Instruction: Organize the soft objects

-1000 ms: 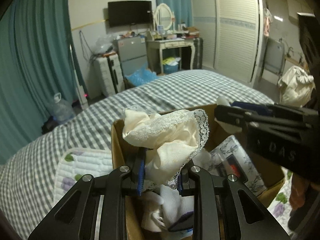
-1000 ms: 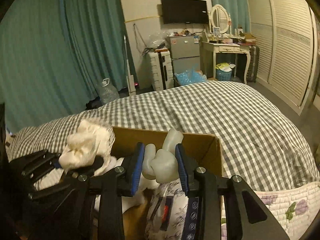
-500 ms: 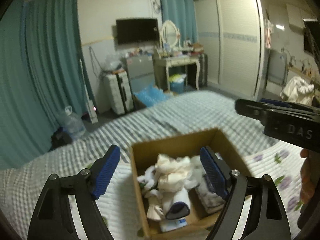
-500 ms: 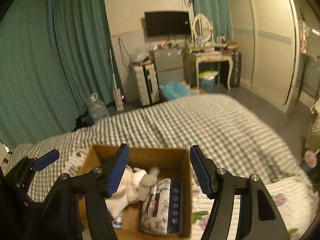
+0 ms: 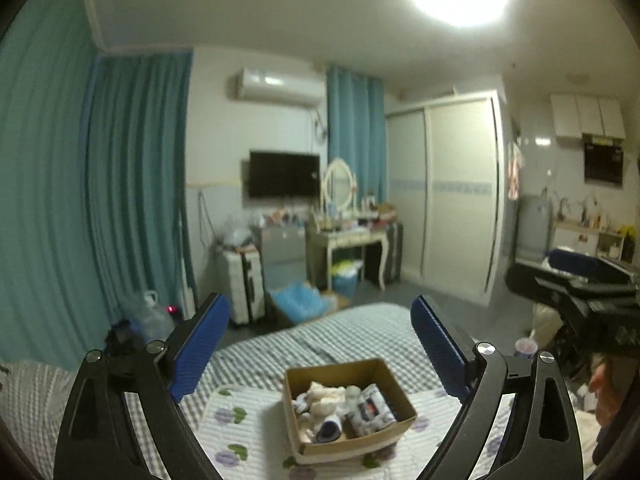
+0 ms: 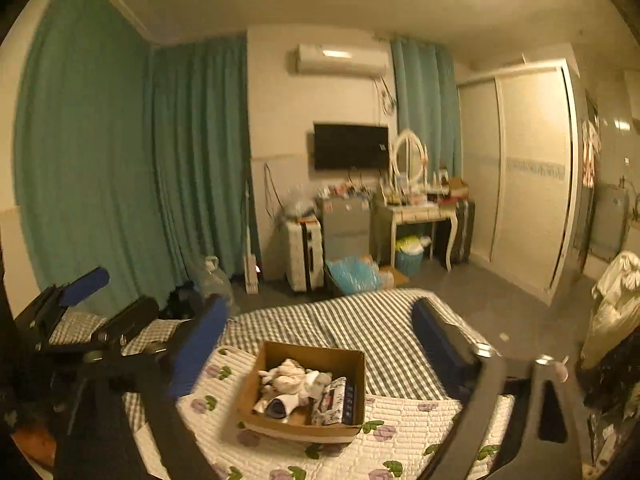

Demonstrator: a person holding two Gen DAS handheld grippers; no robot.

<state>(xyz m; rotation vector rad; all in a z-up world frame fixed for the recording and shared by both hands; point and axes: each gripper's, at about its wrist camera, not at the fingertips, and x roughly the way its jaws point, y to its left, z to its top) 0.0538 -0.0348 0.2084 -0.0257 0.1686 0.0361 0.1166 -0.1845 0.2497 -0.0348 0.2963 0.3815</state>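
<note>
A brown cardboard box (image 5: pixel 396 424) sits on the bed and also shows in the right wrist view (image 6: pixel 352 360). It holds cream and white soft items (image 5: pixel 324 396) (image 6: pixel 288 376) and a patterned tissue pack (image 5: pixel 370 406) (image 6: pixel 334 400). My left gripper (image 5: pixel 320 344) is open and empty, high above and behind the box. My right gripper (image 6: pixel 320 344) is open and empty, also well above the box. Each gripper shows at the edge of the other's view.
The box rests on a white floral quilted pad (image 5: pixel 240 432) over a grey checked bedspread (image 6: pixel 352 320). Beyond the bed are teal curtains (image 6: pixel 120 184), a suitcase (image 6: pixel 304 256), a dressing table (image 6: pixel 416 216), a TV (image 6: pixel 350 146) and a wardrobe (image 6: pixel 528 176).
Both grippers opened and let their soft items drop into the box, then rose and pulled far back from it.
</note>
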